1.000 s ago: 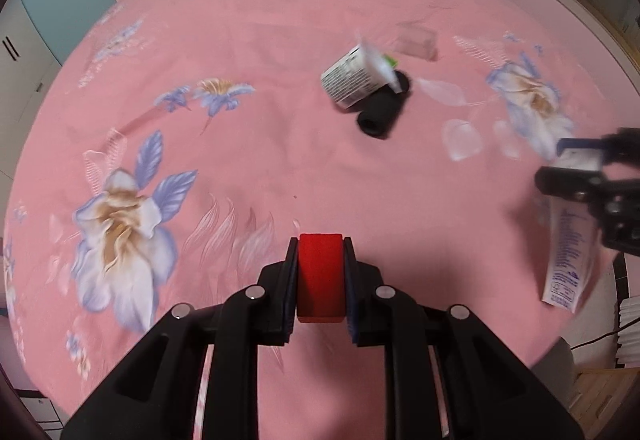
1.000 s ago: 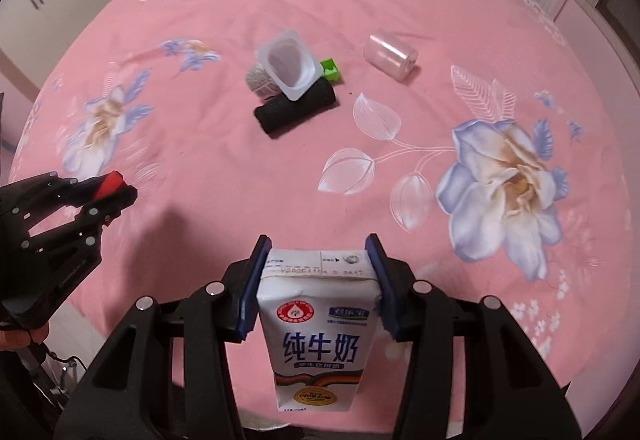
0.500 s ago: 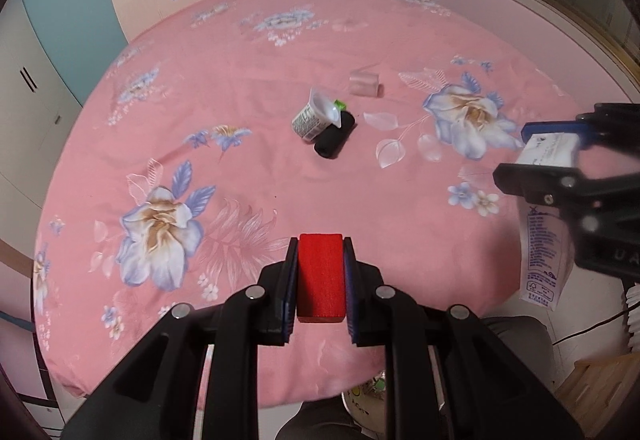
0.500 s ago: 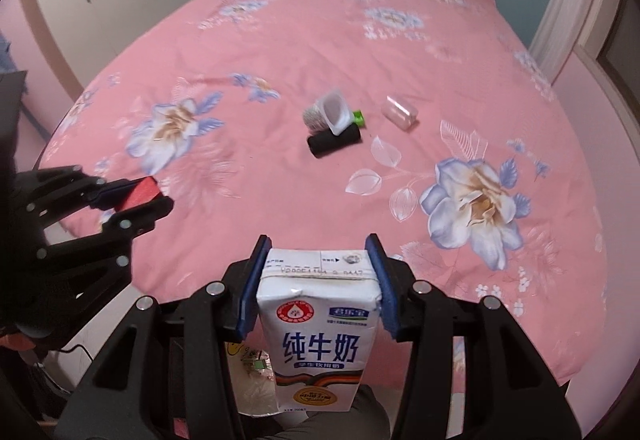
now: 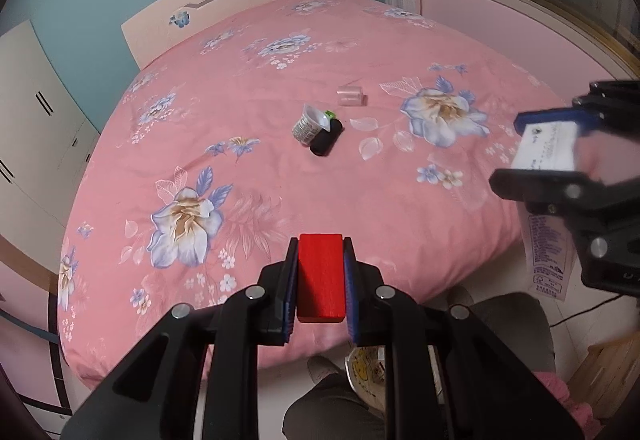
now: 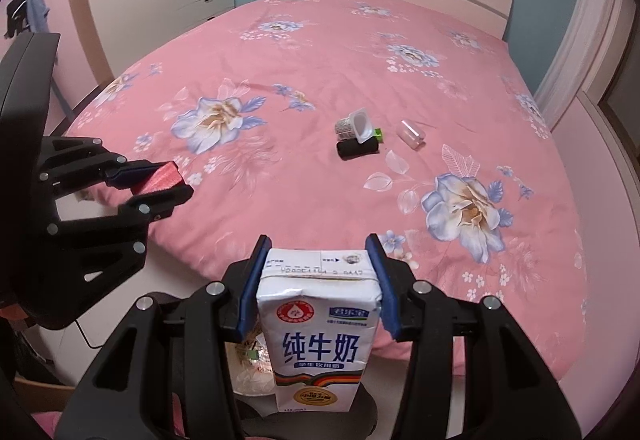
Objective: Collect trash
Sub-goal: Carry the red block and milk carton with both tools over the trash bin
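Left to right: we see the left gripper (image 5: 320,280) pinching a red block (image 5: 321,276) past the foot of the pink bed (image 6: 320,52). On the bed lie a yogurt cup (image 6: 356,125), black roll (image 6: 357,149) and clear cup (image 6: 411,135). The right gripper (image 6: 318,292) clamps a milk carton (image 6: 318,328).

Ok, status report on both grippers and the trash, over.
Left gripper shut on red block. Right gripper shut on milk carton. Yogurt cup, black roll, clear cup on bed. Nothing blocking.
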### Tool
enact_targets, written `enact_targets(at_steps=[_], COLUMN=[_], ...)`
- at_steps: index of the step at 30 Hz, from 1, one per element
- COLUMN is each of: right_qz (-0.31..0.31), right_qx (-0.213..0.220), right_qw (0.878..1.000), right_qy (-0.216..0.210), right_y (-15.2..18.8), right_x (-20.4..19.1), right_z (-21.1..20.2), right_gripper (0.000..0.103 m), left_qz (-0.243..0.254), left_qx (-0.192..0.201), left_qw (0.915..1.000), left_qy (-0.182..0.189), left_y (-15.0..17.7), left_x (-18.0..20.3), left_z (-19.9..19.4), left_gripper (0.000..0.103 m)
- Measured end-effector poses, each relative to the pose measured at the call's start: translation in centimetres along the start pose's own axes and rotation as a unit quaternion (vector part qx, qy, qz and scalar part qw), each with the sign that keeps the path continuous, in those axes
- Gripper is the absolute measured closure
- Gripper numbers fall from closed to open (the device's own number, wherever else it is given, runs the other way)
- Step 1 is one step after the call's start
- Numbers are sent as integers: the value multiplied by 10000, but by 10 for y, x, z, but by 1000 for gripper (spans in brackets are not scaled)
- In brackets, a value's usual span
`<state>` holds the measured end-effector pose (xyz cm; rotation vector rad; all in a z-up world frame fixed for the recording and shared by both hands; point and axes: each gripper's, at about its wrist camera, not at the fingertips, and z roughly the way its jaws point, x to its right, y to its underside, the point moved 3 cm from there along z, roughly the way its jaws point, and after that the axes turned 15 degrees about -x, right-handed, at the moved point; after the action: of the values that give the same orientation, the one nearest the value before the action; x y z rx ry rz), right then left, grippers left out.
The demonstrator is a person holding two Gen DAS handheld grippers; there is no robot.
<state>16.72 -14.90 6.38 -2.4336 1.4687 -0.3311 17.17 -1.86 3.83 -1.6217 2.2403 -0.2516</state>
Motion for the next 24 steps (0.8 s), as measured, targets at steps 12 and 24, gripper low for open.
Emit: enact_targets(at_steps=[12,24], right_qz=[-214,-329], right_qx=[-196,-604], right_qw=[9995,9973], right_qy=[-110,-269], right_y=[34,55], right_x=[-26,-43], right_z=[24,72], right_gripper=[54,54], left_qz=[145,102], left_qx=[-315,-783], left_qw=[9994,9966], left_qy=[69,225], left_y=[49,79], left_x=[22,30], left_z=[28,82], left_gripper=[81,81])
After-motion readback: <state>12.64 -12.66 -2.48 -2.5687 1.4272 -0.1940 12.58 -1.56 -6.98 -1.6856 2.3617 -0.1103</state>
